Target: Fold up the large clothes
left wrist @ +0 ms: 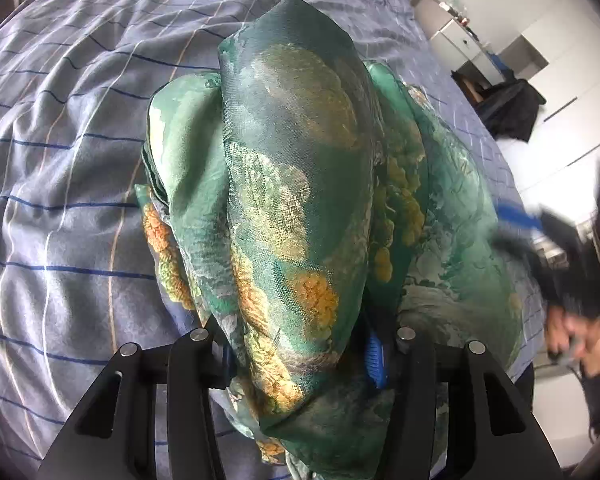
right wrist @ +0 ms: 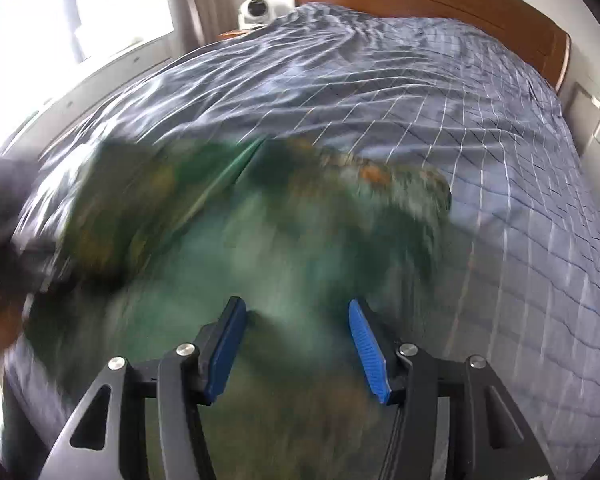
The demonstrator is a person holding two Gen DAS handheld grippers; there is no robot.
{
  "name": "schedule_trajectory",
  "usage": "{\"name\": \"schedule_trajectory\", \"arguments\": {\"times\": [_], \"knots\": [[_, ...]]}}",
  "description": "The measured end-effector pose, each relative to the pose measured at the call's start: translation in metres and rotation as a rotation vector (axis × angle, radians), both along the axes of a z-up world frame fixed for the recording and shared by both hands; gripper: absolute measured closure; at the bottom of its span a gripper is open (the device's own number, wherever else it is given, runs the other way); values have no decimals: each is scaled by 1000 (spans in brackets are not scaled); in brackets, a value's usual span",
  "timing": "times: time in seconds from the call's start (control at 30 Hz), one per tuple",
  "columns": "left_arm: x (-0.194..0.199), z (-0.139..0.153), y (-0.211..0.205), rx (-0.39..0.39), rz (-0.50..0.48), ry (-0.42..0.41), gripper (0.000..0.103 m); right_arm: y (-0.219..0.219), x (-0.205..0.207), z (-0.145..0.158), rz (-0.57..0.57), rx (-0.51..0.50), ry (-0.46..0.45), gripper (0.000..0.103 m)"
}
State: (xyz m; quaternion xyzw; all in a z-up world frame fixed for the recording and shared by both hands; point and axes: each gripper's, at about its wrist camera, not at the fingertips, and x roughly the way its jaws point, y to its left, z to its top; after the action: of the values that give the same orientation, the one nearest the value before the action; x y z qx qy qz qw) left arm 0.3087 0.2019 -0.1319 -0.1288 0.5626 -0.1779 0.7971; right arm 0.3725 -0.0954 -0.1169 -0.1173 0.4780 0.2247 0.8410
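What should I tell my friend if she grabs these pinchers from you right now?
Left gripper: a thick fold of the green flowered garment bunched between its fingers, draped over them.
Right gripper: open, nothing in it, above the garment; that view is blurred.
Garment: heaped in loose layers on the checked bedspread.
Done: roughly gathered, no neat fold yet.
Left: spread flat, fold evenly.

Green floral garment (left wrist: 300,208) with orange blooms lies bunched on the bed, one fold raised
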Motion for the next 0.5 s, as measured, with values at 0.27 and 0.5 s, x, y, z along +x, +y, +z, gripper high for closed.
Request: {"name": "schedule_trajectory", "arguments": {"times": [0.27,0.5], "knots": [[1,0,-4,6,3,-1,52,-19,-114,-7,-2,119,-12,47],[-2,-3,-14,50,11,-26,50,-17,-110,-57,-67,134,7,46]]}}
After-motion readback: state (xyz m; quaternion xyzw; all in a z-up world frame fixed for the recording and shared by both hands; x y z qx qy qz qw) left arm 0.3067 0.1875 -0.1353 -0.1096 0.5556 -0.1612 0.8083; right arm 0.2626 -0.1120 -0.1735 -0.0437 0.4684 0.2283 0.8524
